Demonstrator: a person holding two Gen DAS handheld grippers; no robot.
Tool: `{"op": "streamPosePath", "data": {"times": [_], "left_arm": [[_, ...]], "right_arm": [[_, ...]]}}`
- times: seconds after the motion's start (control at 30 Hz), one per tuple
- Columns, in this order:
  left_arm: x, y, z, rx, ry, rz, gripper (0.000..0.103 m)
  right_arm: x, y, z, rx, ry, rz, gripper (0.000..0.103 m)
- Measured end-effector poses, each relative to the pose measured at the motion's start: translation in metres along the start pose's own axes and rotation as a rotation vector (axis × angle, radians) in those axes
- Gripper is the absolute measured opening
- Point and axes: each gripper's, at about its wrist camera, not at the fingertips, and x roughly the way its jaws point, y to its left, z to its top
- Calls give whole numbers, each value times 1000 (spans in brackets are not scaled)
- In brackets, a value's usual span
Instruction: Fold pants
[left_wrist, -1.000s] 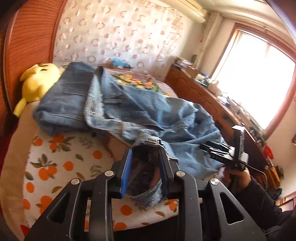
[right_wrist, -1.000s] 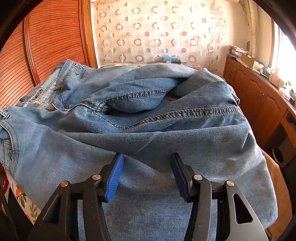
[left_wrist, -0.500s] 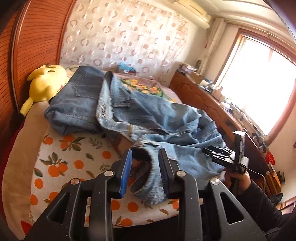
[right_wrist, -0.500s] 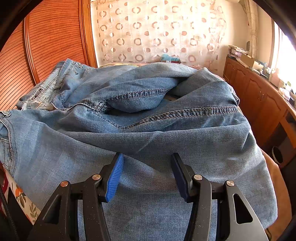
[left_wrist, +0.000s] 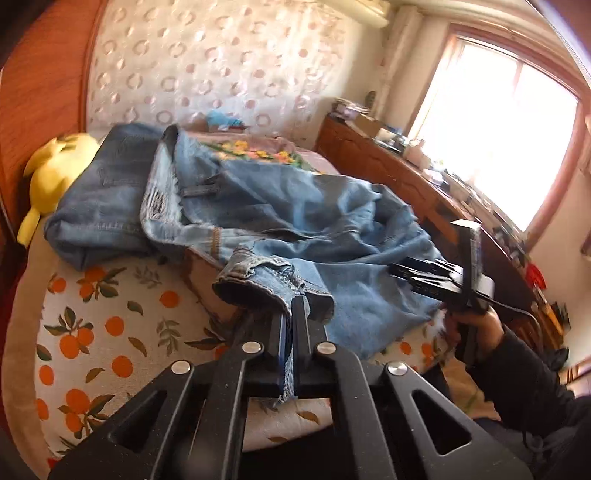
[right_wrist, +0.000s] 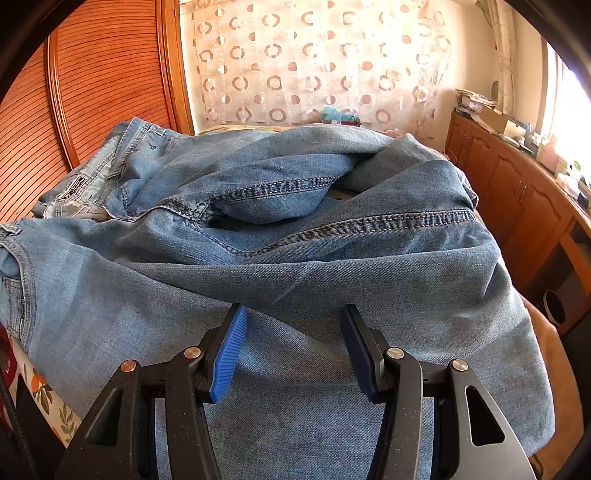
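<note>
Blue jeans (left_wrist: 295, 221) lie crumpled across the bed, waist end at the far left beside the plush toy. My left gripper (left_wrist: 293, 306) is shut on the hem of one leg (left_wrist: 258, 280); the cuff bunches over its tips and a strip of denim hangs between the pads. In the right wrist view the jeans (right_wrist: 295, 251) fill the frame. My right gripper (right_wrist: 293, 332) stands open just above the flat denim near the bed's front edge, its pads not pressing the cloth. From the left wrist view that right gripper (left_wrist: 397, 271) shows at the right, held by a hand in a dark sleeve.
A yellow plush toy (left_wrist: 55, 173) lies at the bed's far left against a wooden slatted headboard (right_wrist: 92, 92). The sheet (left_wrist: 92, 332) has an orange-fruit print. A wooden cabinet (right_wrist: 517, 192) with clutter on top runs along the right under a bright window (left_wrist: 498, 147).
My left gripper's jaws have closed on the leg hem that lay loosely between them, and the view has shifted a little and blurred. The right gripper has kept still and open.
</note>
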Motion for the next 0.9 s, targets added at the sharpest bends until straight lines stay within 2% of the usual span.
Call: {"op": "streamPosePath", "data": {"times": [0.1,0.2,0.3,0.37,0.43,0.53,0.57,0.7,0.77,0.8,0.9], "left_arm": [[-30,-13,1,36,-24,27,2],[-69,-21,-1,38,-52,44,2],[-100,-21,-2,32,-76,69,2],[-105,-17,-5,40,-62,113,2],[-91,-12,-9,38,-4,108,3],[-67,-10,-19,40,66,116,8],[-60,-10,-21,40,79,120,12],[-65,-7,-20,41,49,115,29],[-72,-4,-17,38,15,111,35],[-76,-3,-15,32,0,101,43],[-88,4,-7,16,-46,100,44]], "right_arm": [[-7,0,-1,4,-40,-15,55],[-27,3,-7,-10,-141,-52,55],[-47,1,-4,-3,-139,45,55],[-62,-4,1,12,-162,51,55],[-72,-11,9,39,-173,57,55],[-79,-16,19,33,-179,35,55],[-79,-15,21,21,-178,25,55],[-71,-1,25,-19,-144,33,55],[-62,12,27,-61,-127,40,55],[-57,17,31,-79,-120,39,55],[-37,30,32,-119,-82,55,55]]}}
